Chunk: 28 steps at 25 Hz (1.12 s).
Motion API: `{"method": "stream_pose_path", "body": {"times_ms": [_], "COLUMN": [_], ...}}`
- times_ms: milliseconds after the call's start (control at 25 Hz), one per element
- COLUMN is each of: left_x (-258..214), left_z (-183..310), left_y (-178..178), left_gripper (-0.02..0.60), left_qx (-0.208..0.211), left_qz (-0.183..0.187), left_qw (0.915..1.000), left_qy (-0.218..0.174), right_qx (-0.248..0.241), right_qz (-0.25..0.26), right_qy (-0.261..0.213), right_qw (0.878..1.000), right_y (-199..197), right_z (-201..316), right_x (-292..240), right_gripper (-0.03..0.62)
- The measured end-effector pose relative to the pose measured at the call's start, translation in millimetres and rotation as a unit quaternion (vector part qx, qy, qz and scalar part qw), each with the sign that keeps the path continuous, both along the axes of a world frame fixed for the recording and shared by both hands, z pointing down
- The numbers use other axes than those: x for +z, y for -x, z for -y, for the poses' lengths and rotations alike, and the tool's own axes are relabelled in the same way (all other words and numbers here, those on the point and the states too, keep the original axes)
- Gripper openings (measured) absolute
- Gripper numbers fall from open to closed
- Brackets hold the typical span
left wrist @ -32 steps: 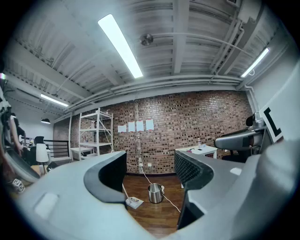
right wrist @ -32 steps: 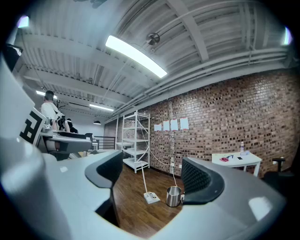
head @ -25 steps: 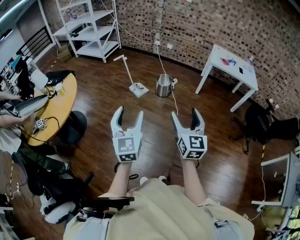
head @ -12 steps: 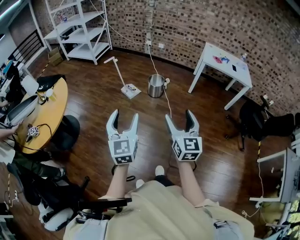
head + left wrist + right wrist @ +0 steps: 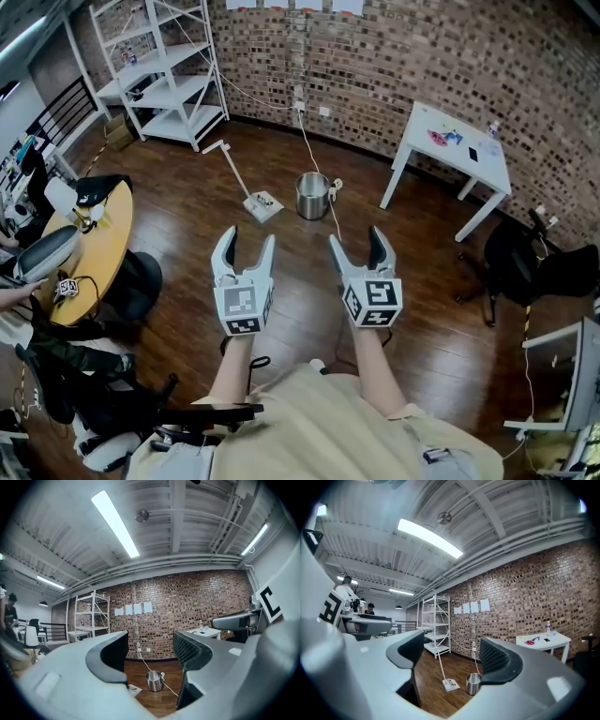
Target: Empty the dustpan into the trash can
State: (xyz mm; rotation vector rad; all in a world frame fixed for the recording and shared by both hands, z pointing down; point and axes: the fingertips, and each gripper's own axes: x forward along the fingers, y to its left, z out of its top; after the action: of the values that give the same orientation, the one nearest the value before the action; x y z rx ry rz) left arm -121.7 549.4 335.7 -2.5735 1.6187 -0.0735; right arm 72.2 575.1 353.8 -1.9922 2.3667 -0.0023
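Head view looks like the approach step: left gripper (image 5: 250, 236) and right gripper (image 5: 355, 234) jaws half open, empty, right's just narrowed slightly; next, I'd reach the dustpan (image 5: 263, 206) beside the can (image 5: 312, 195).

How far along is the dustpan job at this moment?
Nothing looks done yet: the dustpan sits on the floor beside the trash can, untouched. In hand: nothing; the left claw is open and empty, the right claw has just been closing slightly, nothing between its jaws. Left: reach the dustpan, lift it, tip it into the can.
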Motion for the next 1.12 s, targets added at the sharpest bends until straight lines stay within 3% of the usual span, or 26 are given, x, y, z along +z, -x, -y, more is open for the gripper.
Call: {"method": "stream_pose_path", "body": {"times_ms": [200, 360, 680, 800, 1120], "left_x": [2.7, 2.2, 9.5, 15.3, 14.1], "left_z": [11.5, 17.8, 57.2, 82.3, 151.1], "left_y": [-33.7, -36.4, -23.3, -15.8, 6.3], "left_gripper": [0.276, 0.274, 0.267, 0.268, 0.268], "left_qx": [-0.008, -0.021, -0.023, -0.017, -0.008], "left_qz": [0.008, 0.005, -0.006, -0.021, 0.017], "left_qw": [0.9999, 0.9997, 0.9997, 0.9995, 0.9998], "left_qy": [0.006, 0.005, 0.006, 0.018, -0.004], "right_qx": [-0.030, -0.098, -0.148, -0.144, -0.094], "right_qz": [0.007, 0.005, -0.020, -0.025, -0.018], "right_qy": [-0.003, -0.015, -0.022, -0.014, -0.001], "right_qw": [1.000, 0.995, 0.989, 0.989, 0.995], "right_y": [-23.0, -1.6, 33.7, 42.0, 51.9], "right_z": [20.6, 34.2, 70.4, 91.8, 158.9], "right_x": [-1.0, -0.9, 8.3, 14.2, 15.1], "right_gripper": [0.353, 0.353, 0.351, 0.351, 0.351]}}
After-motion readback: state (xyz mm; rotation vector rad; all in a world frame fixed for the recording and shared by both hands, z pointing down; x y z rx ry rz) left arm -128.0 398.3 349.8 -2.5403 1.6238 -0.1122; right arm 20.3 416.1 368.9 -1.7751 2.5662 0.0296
